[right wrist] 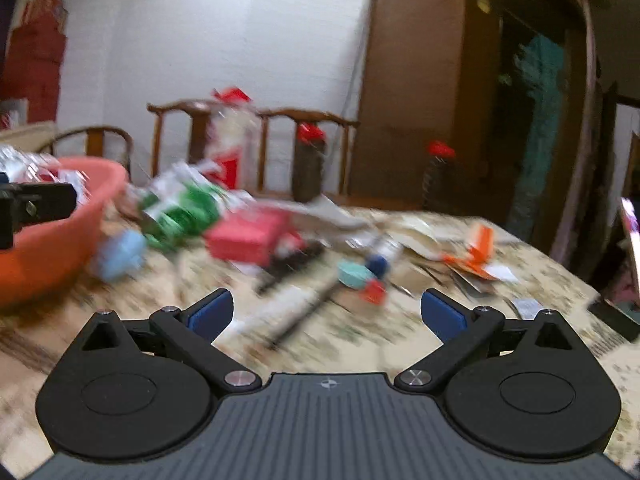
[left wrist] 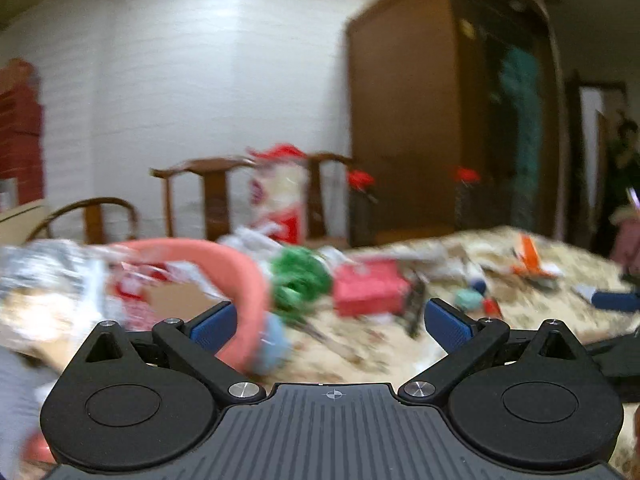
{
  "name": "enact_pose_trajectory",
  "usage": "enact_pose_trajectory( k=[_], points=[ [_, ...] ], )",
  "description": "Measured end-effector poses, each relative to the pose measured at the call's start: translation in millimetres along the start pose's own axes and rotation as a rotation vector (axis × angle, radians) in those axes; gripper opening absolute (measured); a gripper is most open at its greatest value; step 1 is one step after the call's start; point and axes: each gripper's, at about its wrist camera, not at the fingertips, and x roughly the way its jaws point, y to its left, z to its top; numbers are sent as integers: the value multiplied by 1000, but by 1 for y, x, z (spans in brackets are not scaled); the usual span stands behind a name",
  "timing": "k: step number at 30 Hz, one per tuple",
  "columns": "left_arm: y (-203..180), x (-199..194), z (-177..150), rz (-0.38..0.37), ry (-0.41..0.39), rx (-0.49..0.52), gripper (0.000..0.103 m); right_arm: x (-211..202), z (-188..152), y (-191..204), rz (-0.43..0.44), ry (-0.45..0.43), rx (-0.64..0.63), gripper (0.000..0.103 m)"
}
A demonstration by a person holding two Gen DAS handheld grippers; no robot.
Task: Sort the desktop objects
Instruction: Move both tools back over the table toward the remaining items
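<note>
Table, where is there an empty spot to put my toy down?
Bare cloth lies just in front of the right gripper, between the orange basin and the black stick. It's crowded further back, around the red box, green bundle and orange plane.

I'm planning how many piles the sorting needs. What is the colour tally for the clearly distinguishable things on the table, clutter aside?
Red: 2, the box and a small red block
Orange: 2, the basin and a folded orange piece
Green: 1, a crinkled green bundle
Light blue: 1, a soft lump
Teal: 1, a round piece
Total: 7; blur hides the rest.
</note>
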Motion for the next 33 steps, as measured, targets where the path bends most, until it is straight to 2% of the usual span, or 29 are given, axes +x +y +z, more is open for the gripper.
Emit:
enact_pose_trajectory(
  k=[4,6,9,15,19,23,25,33],
  points=[
    [-33,39,-18,-8,81,84,103,17,-11,-30,-47,34,28,100],
    [-45,58,-27,-40,128,107,103,29,-11,-42,-68,53,31,100],
    [-57,80,-34,-50,165,135,103,53,-11,-54,-81,96,52,100],
    [-70,112,-34,-94,218,186,103,103,-3,-58,-60,167,120,100],
    [-74,135,-41,-126,315,218,102,133,-2,-62,-70,237,154,100],
    [-61,143,-41,-170,349,142,102,150,-6,-68,-60,281,196,100],
    [-59,145,-41,-168,357,130,102,155,-7,-68,-59,295,208,100],
    [-62,152,-37,-187,352,167,102,168,-8,-57,-77,315,155,102]
  ],
)
